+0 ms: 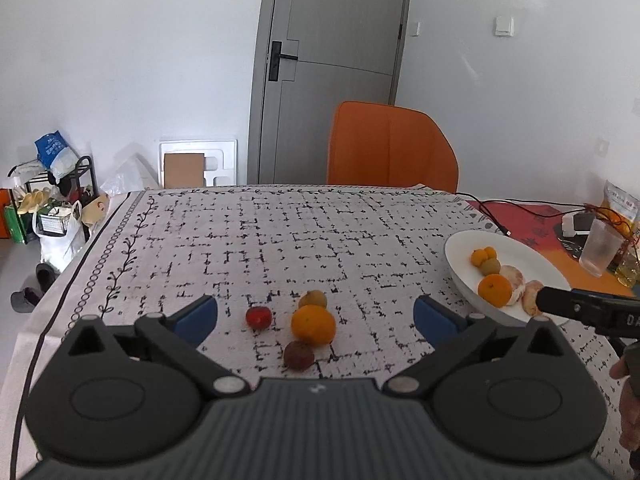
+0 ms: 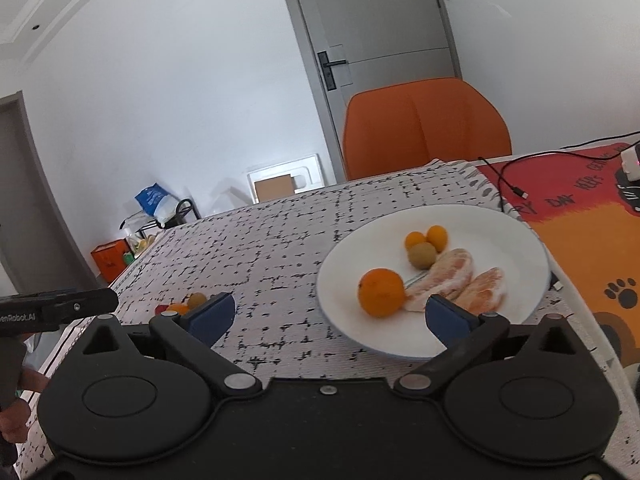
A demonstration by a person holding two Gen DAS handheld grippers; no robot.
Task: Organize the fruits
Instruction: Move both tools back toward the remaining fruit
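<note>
In the left wrist view, several fruits lie on the patterned tablecloth between my open fingers: an orange (image 1: 313, 325), a small red fruit (image 1: 258, 317), a dark reddish fruit (image 1: 299, 355) and a greenish-brown fruit (image 1: 313, 299). My left gripper (image 1: 316, 317) is open and empty just above them. A white plate (image 2: 500, 224) holds an orange (image 2: 381, 292), two small oranges (image 2: 426, 237), a kiwi (image 2: 421, 255) and two peeled pomelo segments (image 2: 460, 276). My right gripper (image 2: 330, 316) is open and empty over the plate's near rim.
An orange chair (image 1: 390, 148) stands behind the table's far edge. A red-orange mat (image 2: 580, 216) with a black cable (image 2: 508, 172) lies right of the plate. A clear cup (image 1: 600, 250) and a yellow packet (image 1: 620, 200) stand at the right.
</note>
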